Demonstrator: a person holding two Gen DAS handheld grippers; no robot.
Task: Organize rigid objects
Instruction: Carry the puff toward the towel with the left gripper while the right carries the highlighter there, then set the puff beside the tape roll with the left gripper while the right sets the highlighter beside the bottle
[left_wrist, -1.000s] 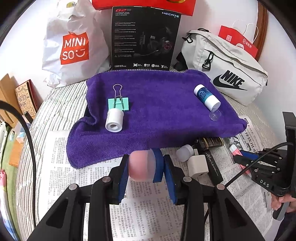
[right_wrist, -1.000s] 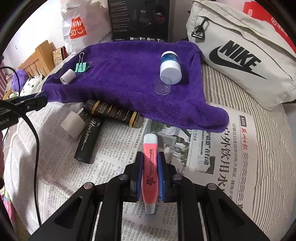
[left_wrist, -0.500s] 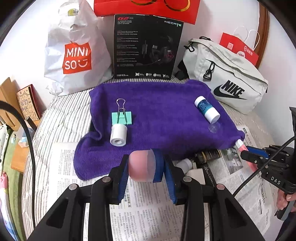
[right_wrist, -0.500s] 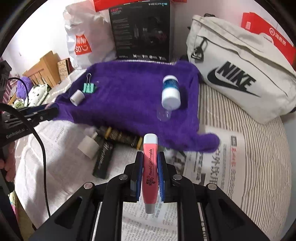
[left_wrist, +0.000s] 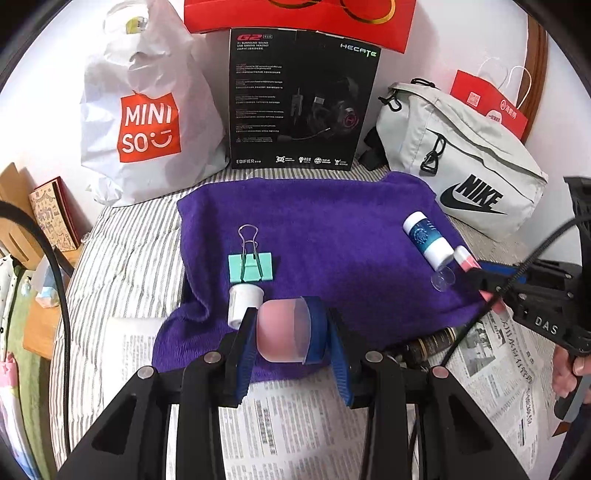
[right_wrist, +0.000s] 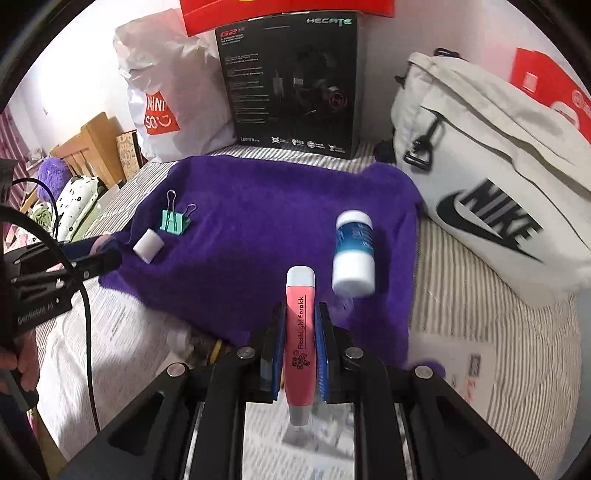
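My left gripper (left_wrist: 288, 332) is shut on a pink translucent cup-like object (left_wrist: 282, 330), held above the near edge of the purple towel (left_wrist: 332, 229). My right gripper (right_wrist: 300, 332) is shut on a pink flashlight earpick tube (right_wrist: 300, 325), over the towel's near right part (right_wrist: 258, 229). On the towel lie a teal binder clip (left_wrist: 250, 266), a small white cylinder (left_wrist: 243, 304), a blue-and-white bottle (left_wrist: 426, 240) and a clear round cap (left_wrist: 442, 278). The right gripper also shows in the left wrist view (left_wrist: 480, 275).
A Miniso bag (left_wrist: 147, 122), a black headset box (left_wrist: 303, 103) and a grey Nike bag (left_wrist: 461, 177) stand behind the towel. Newspaper (left_wrist: 295, 424) covers the striped bed in front. Dark tubes (left_wrist: 428, 341) lie at the towel's near right edge.
Both grippers rose and moved forward over the towel with their objects still held. The white items and dark tubes on the newspaper passed mostly out of sight below.
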